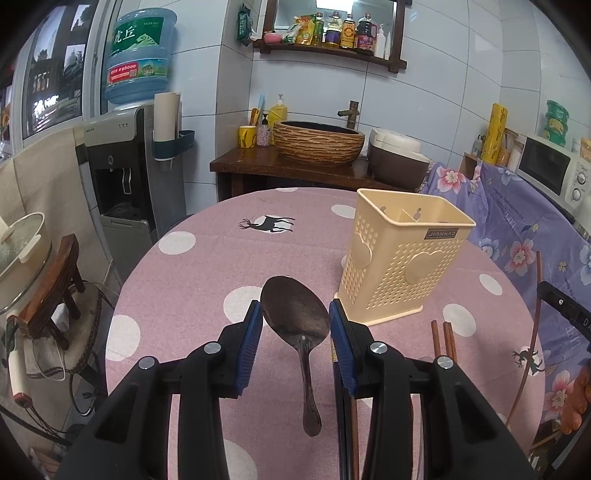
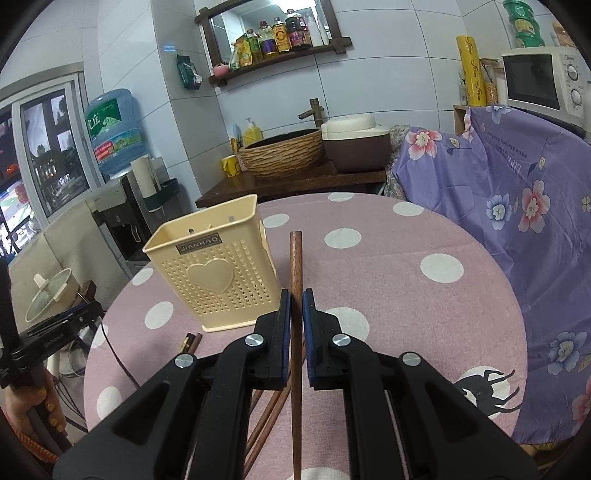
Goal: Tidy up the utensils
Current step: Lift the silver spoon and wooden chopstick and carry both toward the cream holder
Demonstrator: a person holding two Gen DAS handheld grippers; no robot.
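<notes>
A round table (image 1: 207, 266) in pink, white-dotted cloth fills mid-frame in a tiled kitchen. The left gripper (image 1: 295, 314), spread, flanks a dark metal spoon (image 1: 295, 317). The right gripper (image 2: 296, 301) pinches one wooden chopstick (image 2: 296, 266), lower end cut off. A perforated cream plastic holder (image 2: 218, 266) stands centre-left; more chopsticks (image 2: 192, 341) lie partly hidden below.

Round table under a pink polka-dot cloth (image 1: 207, 280) with a deer print. Far behind, a dark wooden counter (image 1: 258, 166) bearing a woven basin (image 1: 317, 142), yellow mug (image 1: 247, 136) and rice cooker (image 1: 397, 157). Far left, a water dispenser (image 1: 122, 173) topped by a blue bottle (image 1: 140, 55). High up, a shelf of sauce bottles (image 1: 332, 33). Right, purple floral fabric (image 2: 517, 206) and a white microwave (image 2: 546, 79).
</notes>
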